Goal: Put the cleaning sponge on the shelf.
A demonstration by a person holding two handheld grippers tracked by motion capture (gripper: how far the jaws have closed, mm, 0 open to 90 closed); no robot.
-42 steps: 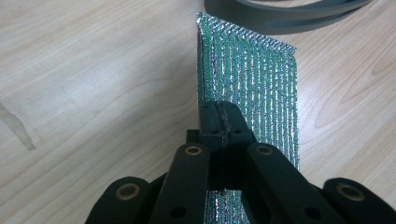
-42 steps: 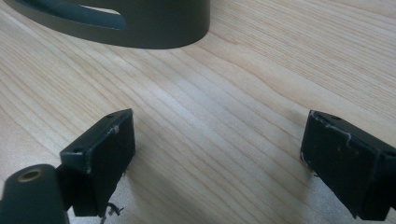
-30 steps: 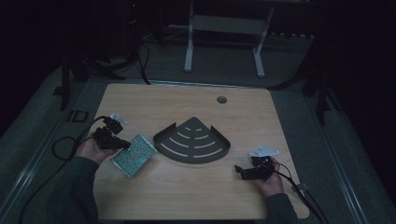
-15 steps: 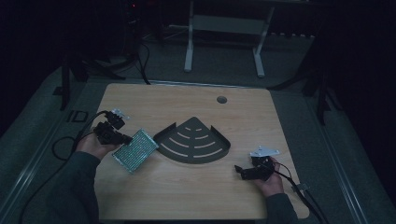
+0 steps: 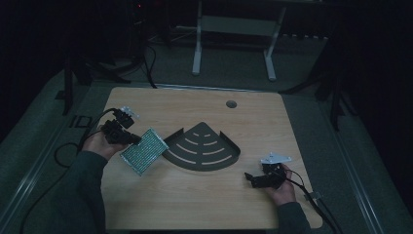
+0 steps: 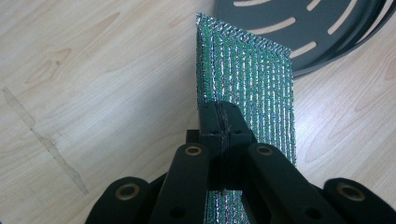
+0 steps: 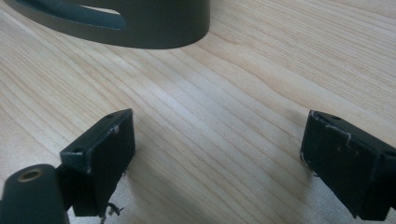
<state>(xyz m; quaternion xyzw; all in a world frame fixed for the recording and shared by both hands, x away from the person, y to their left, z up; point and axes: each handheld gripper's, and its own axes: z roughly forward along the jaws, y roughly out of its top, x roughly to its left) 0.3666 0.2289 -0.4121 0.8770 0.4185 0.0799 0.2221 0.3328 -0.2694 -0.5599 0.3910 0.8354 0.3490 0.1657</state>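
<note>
On the left side of a light wooden table [image 5: 195, 195], the left gripper [image 5: 127, 138] holds a glittery green scouring pad [image 5: 145, 151] pinched by one edge.

Seen from the left gripper's own camera, its two black jaws are pressed together on the near edge of the pad [image 6: 252, 93], which stands on edge and stretches away toward a dark grey fan-shaped metal rack [image 6: 317, 28] with curved slots. From above, the pad sits just left of that rack [image 5: 202, 148], which lies flat at the table's centre. Well apart at the lower right, the right gripper [image 5: 257, 179] rests low over bare wood, its jaws spread wide with nothing between them; its own camera shows wood grain between the two pads [image 7: 105, 154] and the rack's rim [image 7: 140, 28] beyond.
</note>
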